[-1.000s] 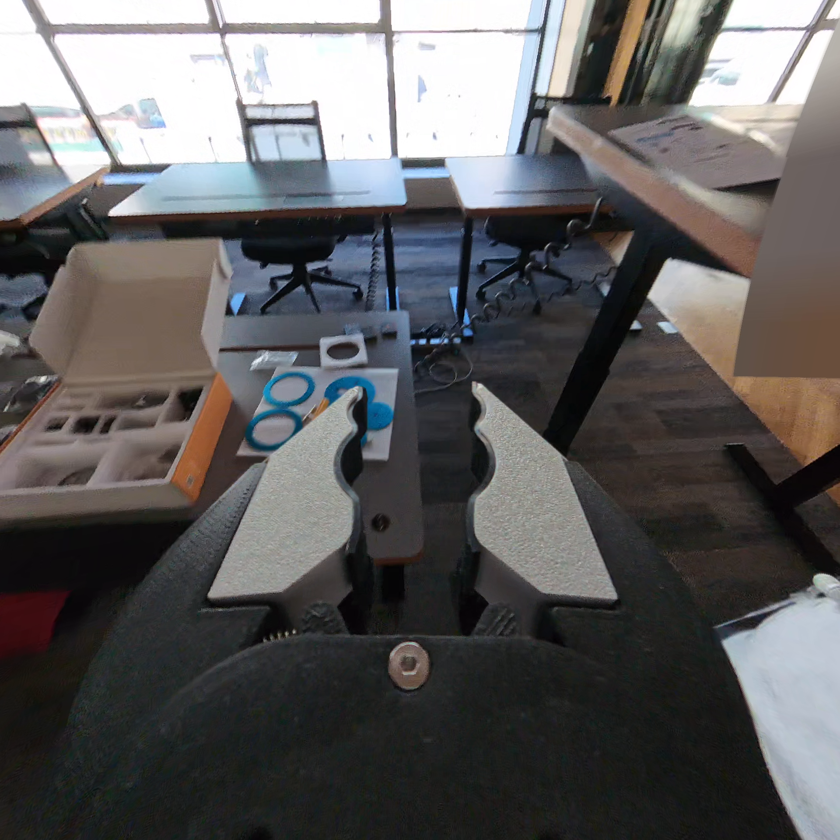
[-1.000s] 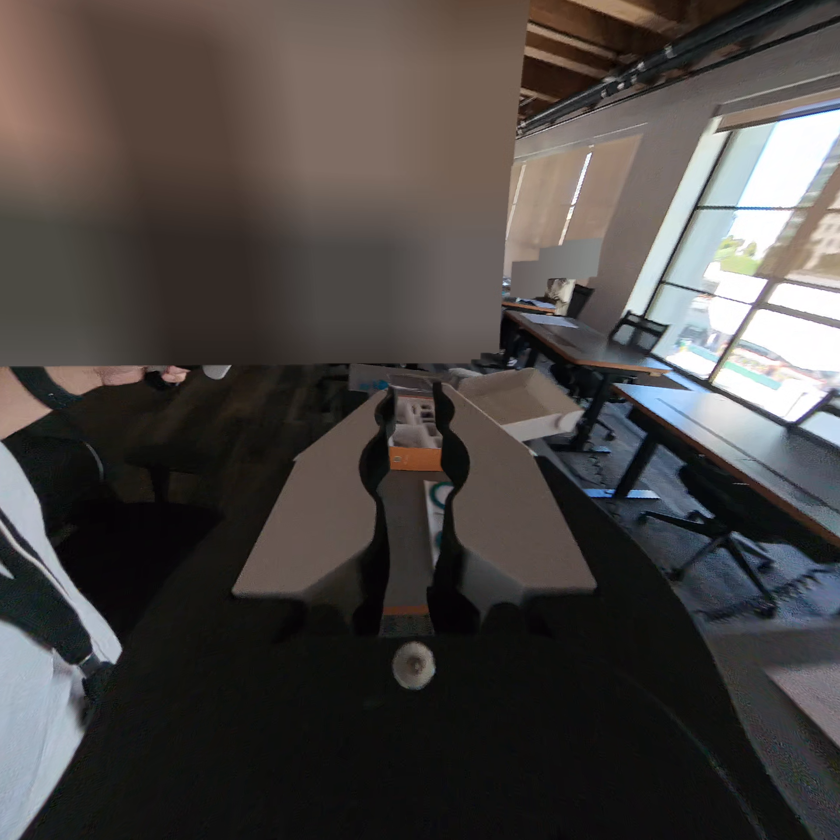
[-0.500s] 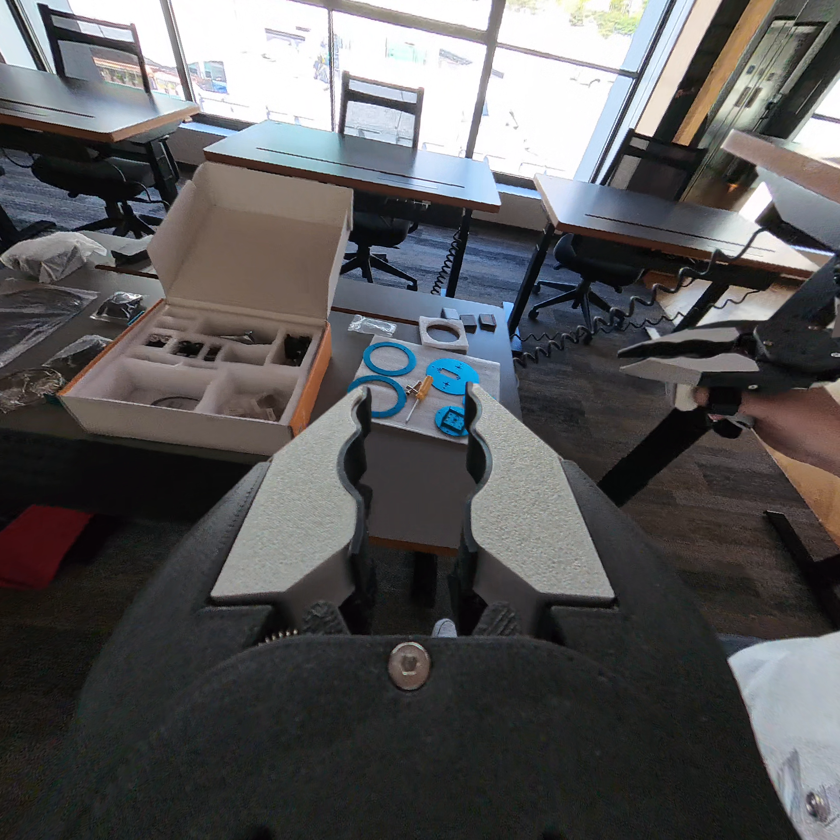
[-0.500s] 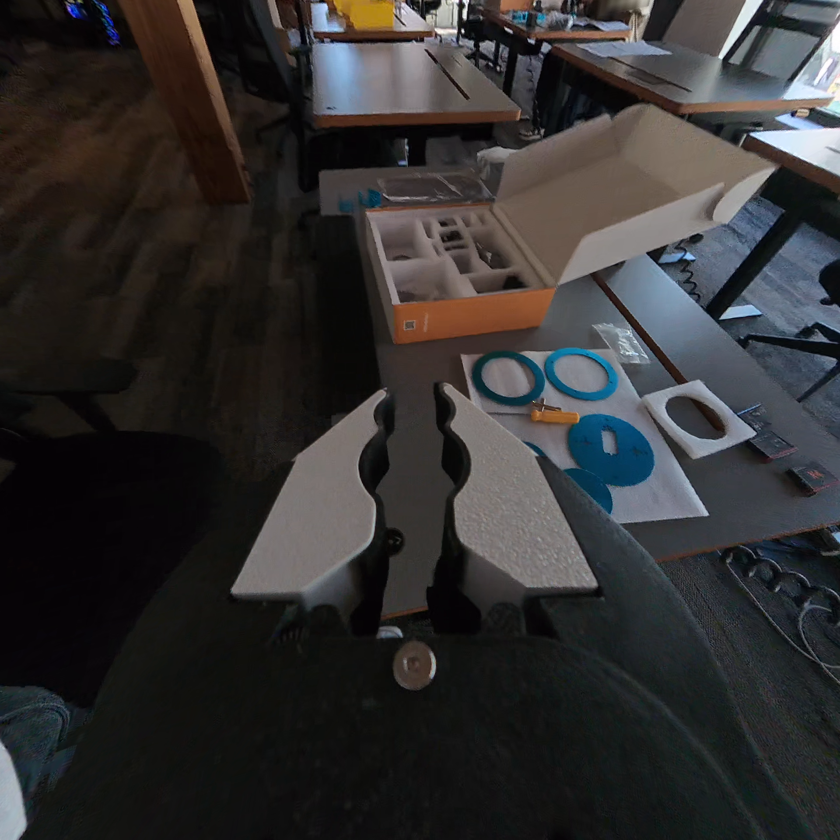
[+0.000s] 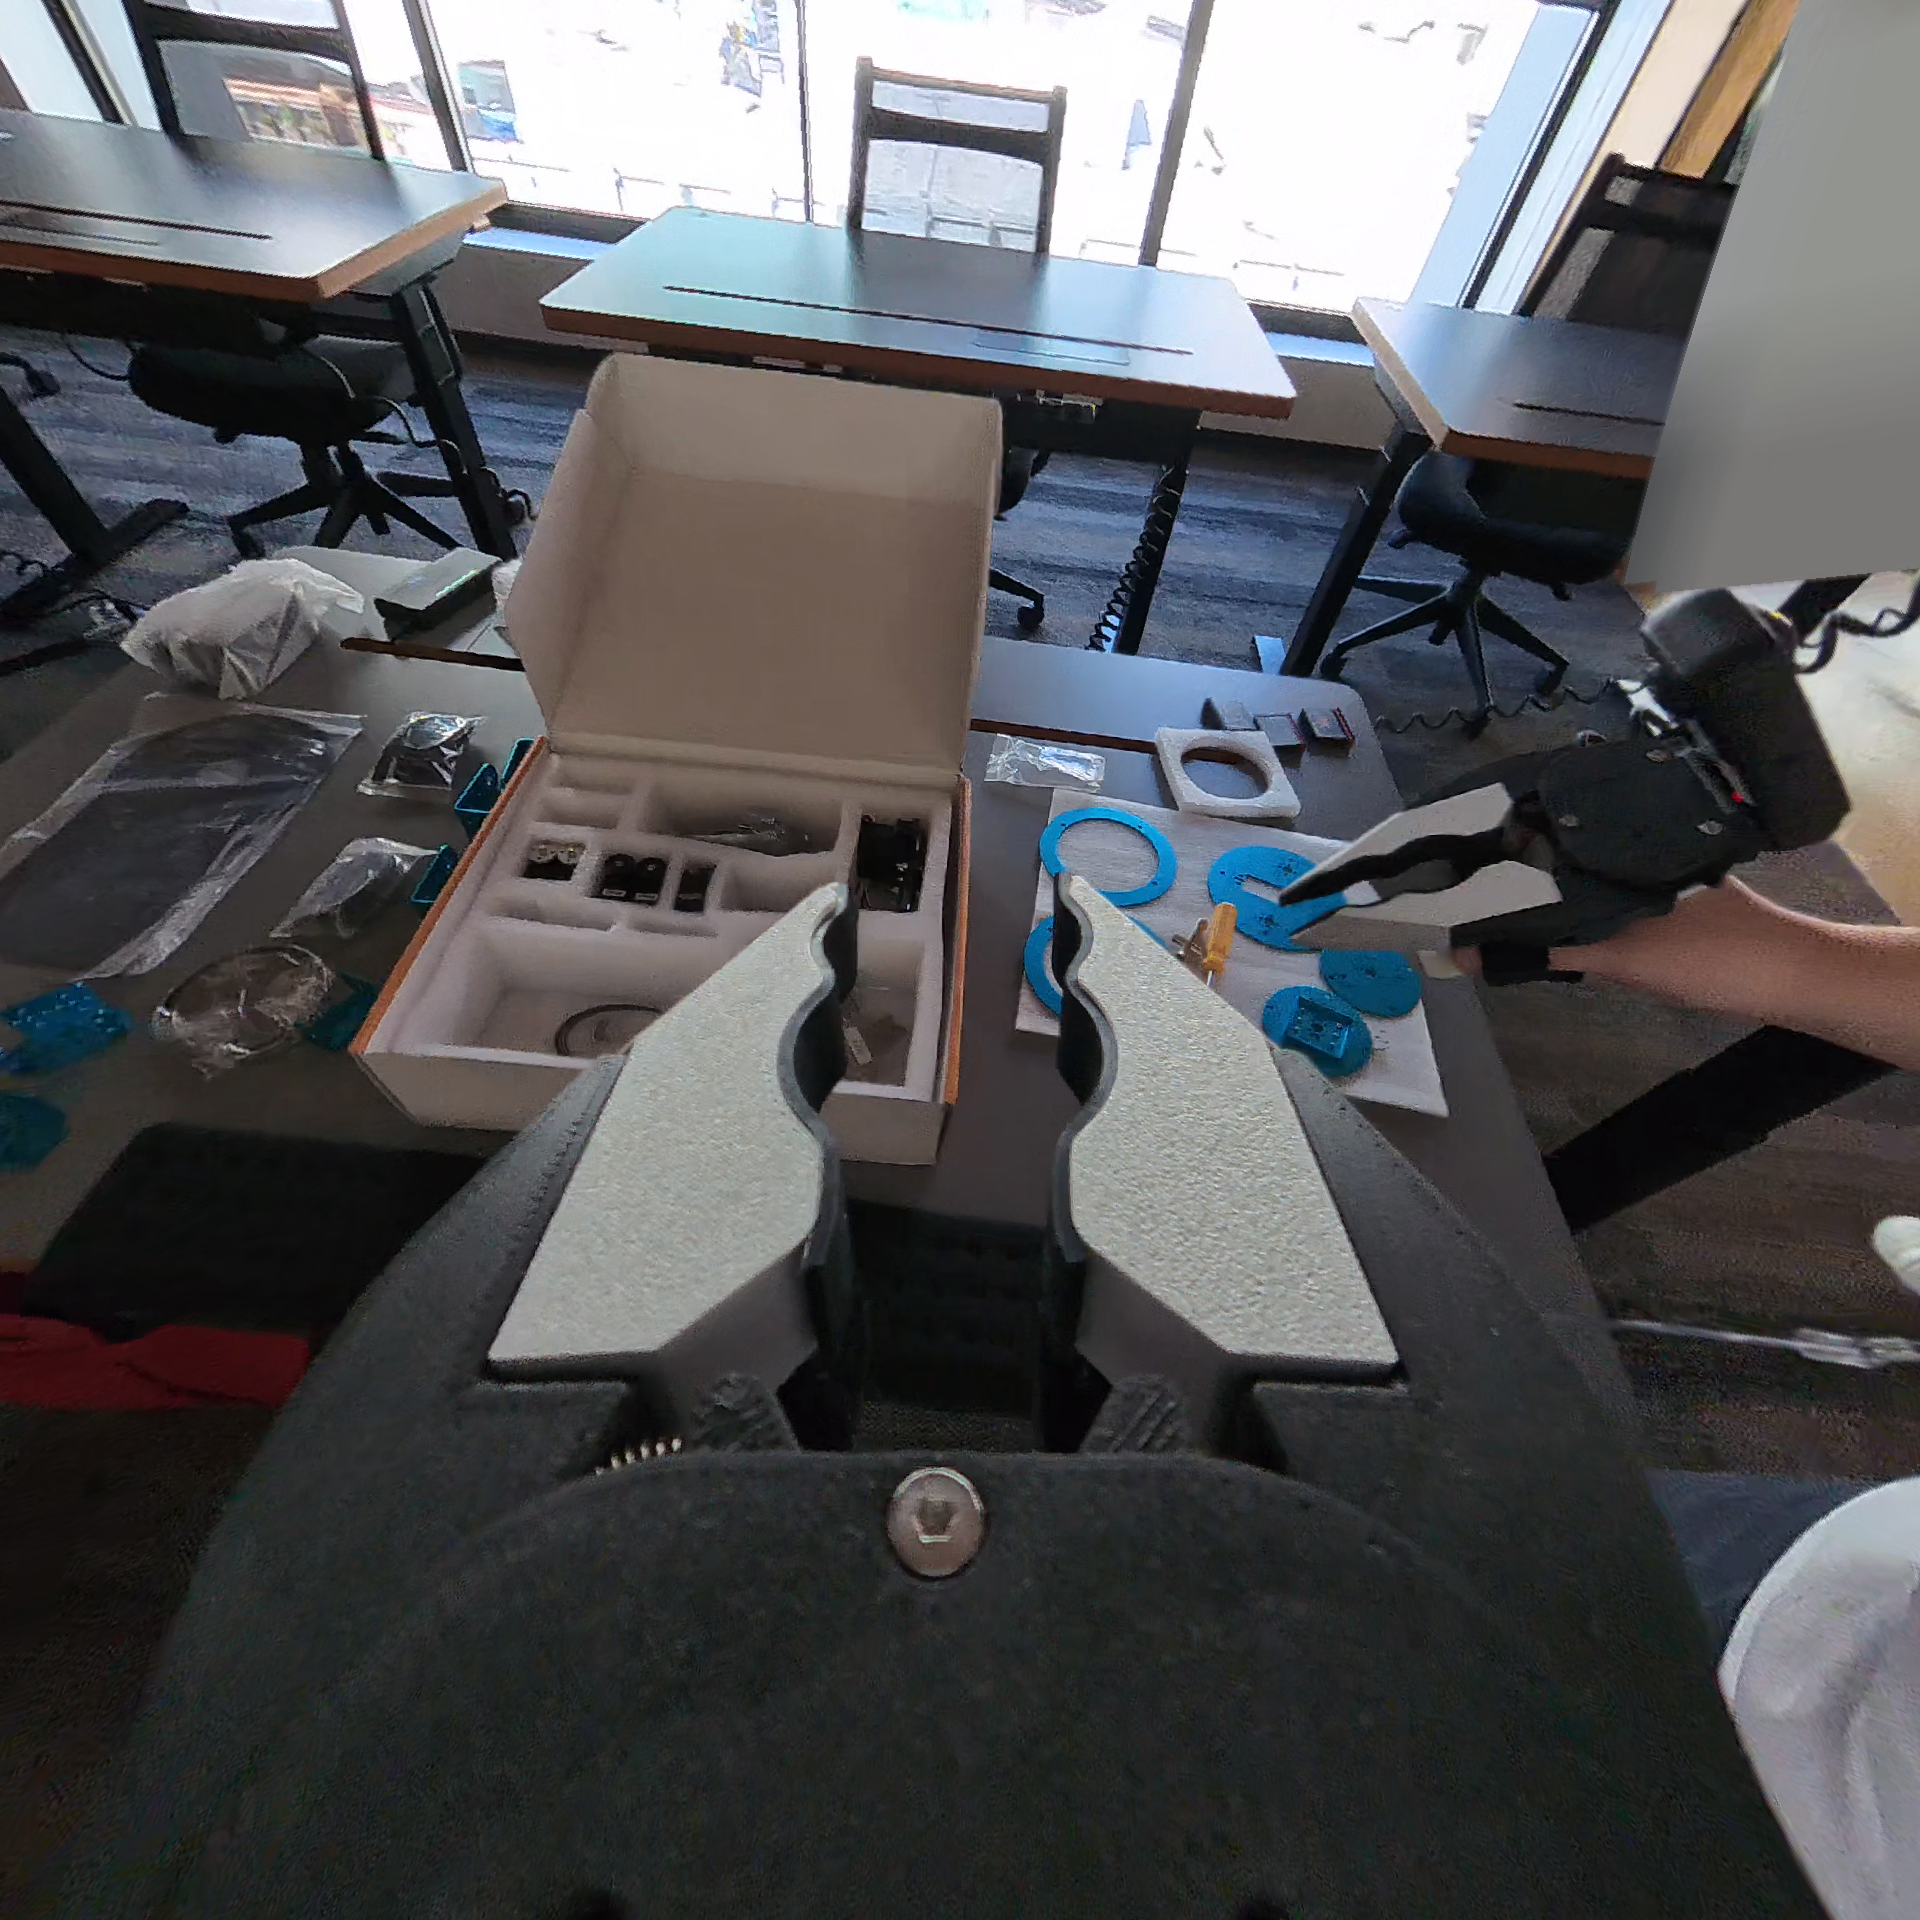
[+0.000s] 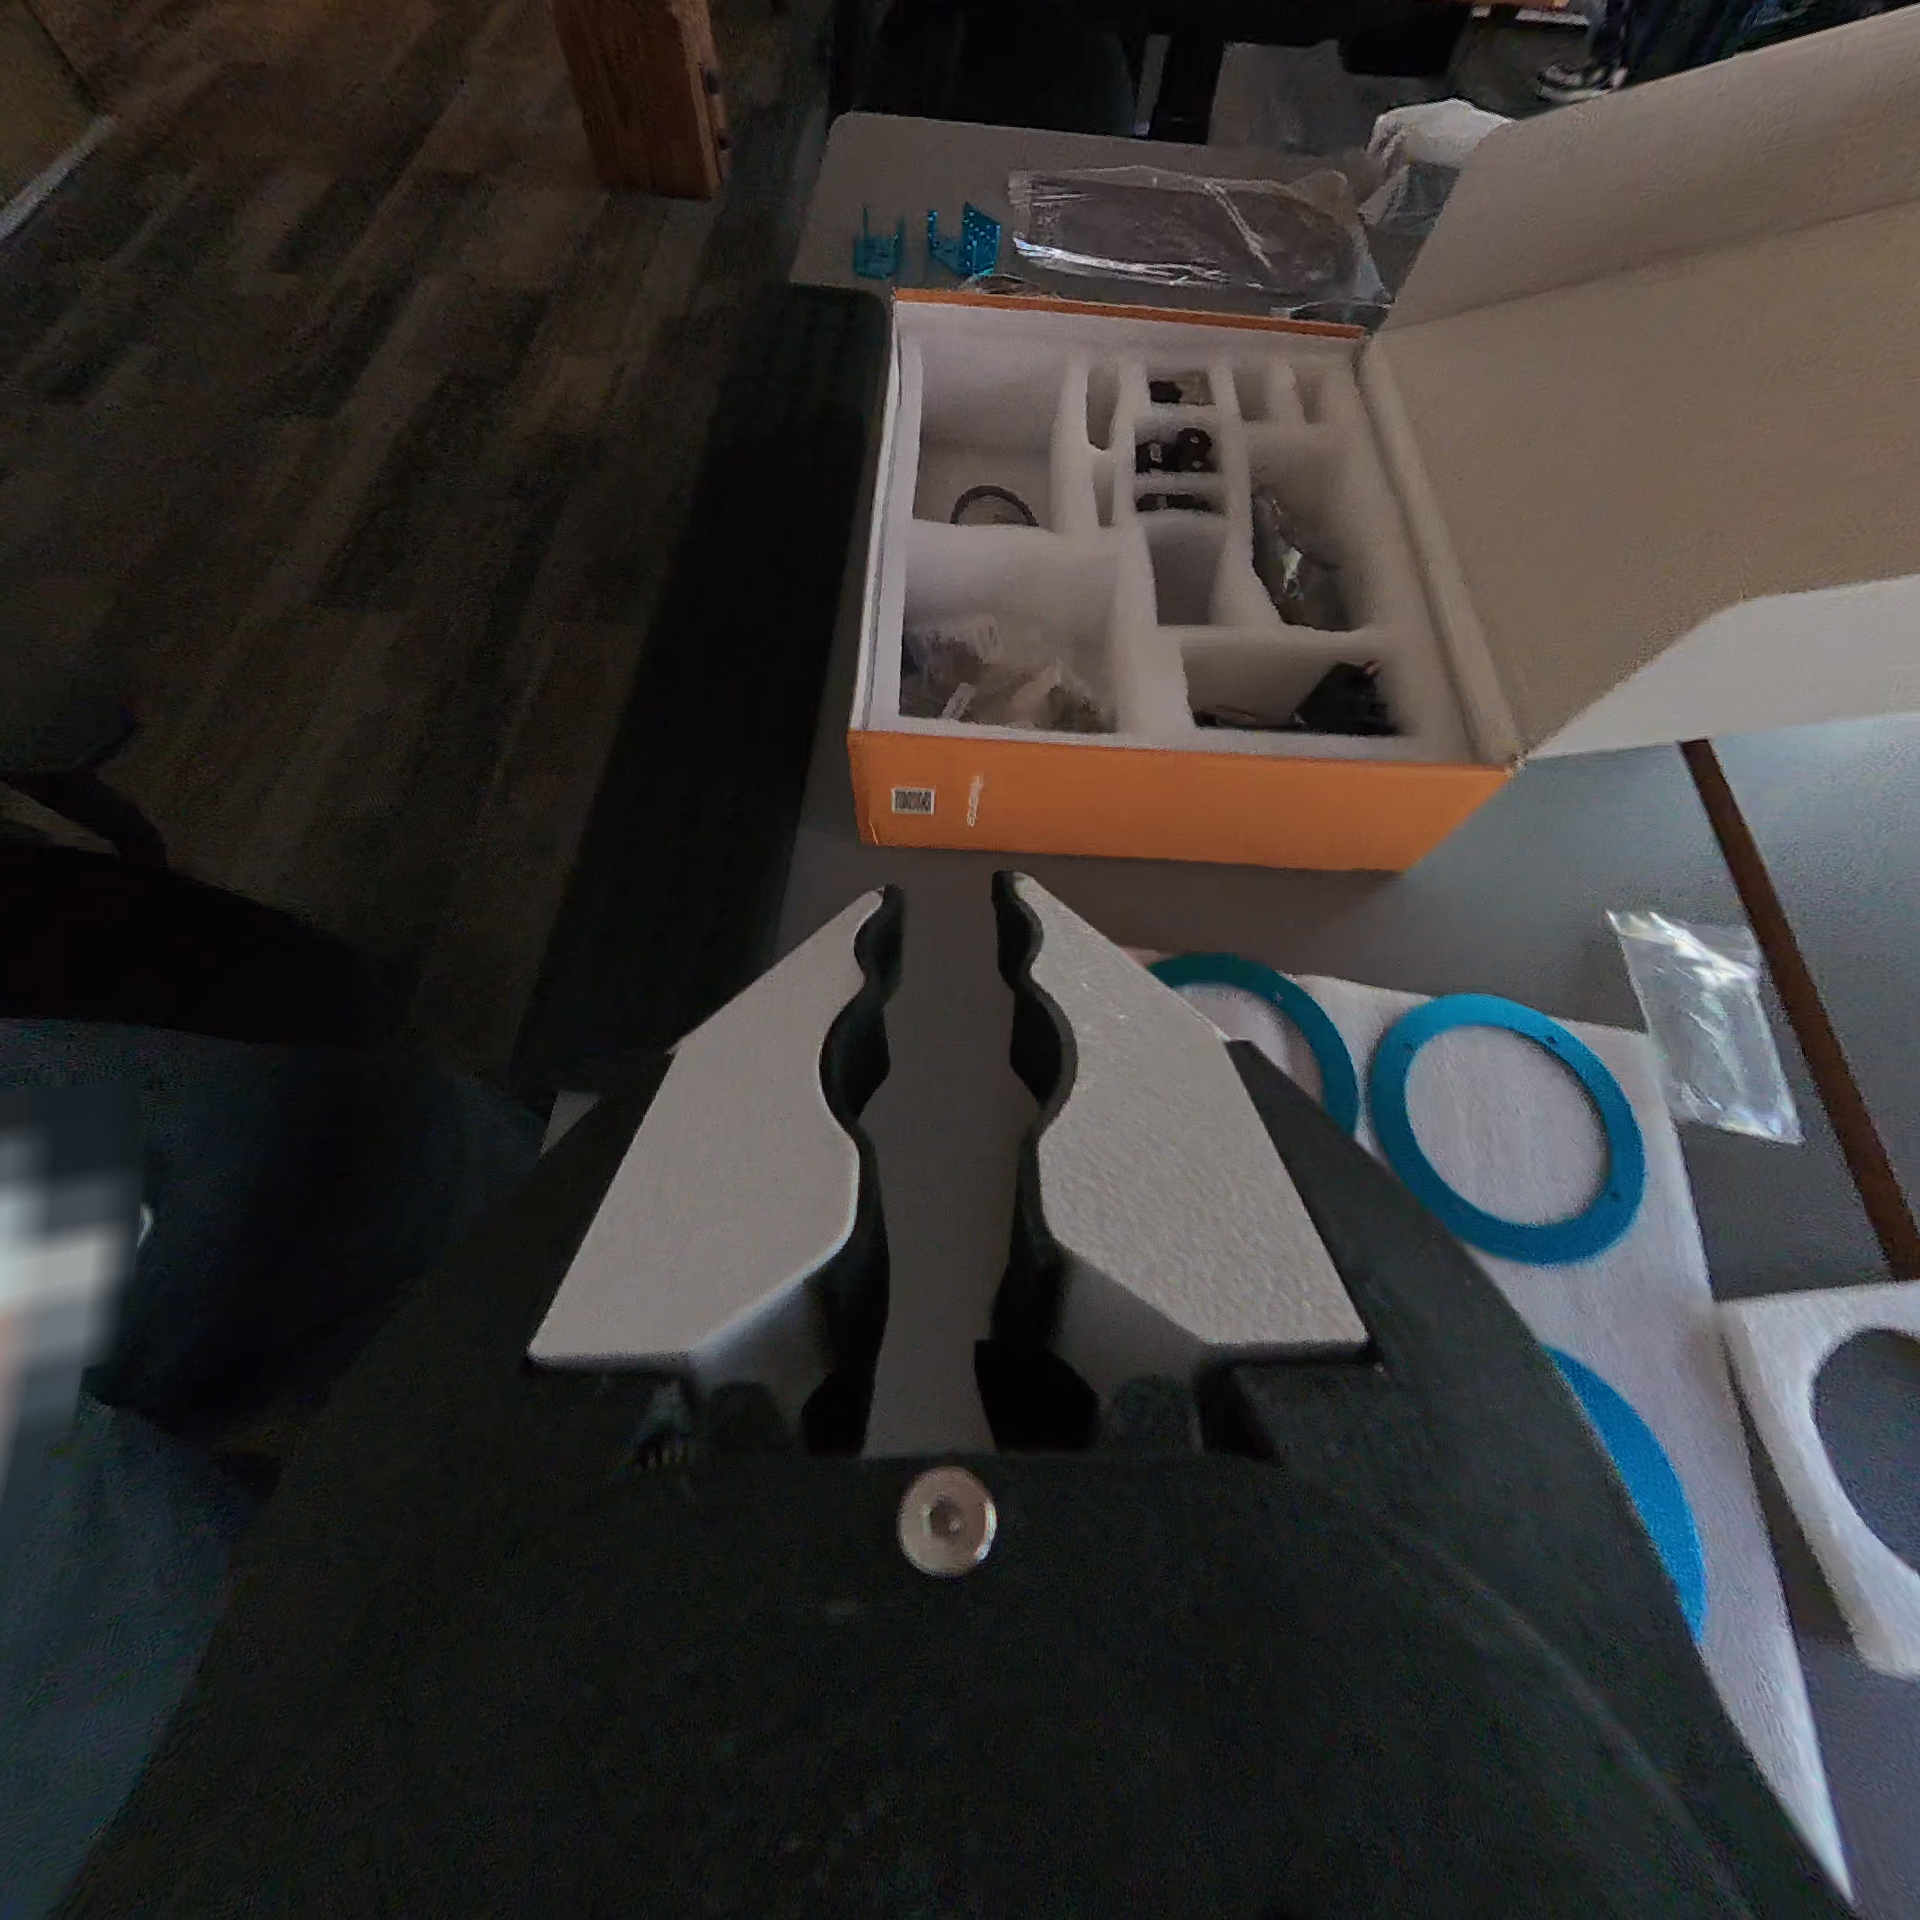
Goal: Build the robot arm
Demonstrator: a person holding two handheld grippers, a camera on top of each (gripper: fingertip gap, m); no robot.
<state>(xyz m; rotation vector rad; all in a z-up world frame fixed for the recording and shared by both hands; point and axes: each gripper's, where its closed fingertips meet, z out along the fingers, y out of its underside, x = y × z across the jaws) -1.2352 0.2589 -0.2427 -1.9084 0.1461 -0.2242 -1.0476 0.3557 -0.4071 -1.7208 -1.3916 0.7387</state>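
Observation:
My left gripper is open and empty, hovering at the near edge of a dark table, by the front right corner of an open orange box with a white foam insert holding small dark parts. To its right a white foam sheet carries blue rings, blue discs and a small yellow-handled screwdriver. My right gripper hovers low over that sheet. In its own view the right gripper is empty, jaws a narrow gap apart, pointing at the box, with a ring beside it.
A white foam frame and a small clear bag lie behind the sheet. Plastic bags of parts and blue brackets cover the table's left. Desks and office chairs stand behind. A person's forearm reaches in from the right. Across from one pair of fingers to the other is roughly 25 centimeters.
Both grippers have swung toward the table and come closer. The box now fills the middle of the left view. The right gripper has dropped low over the foam sheet.

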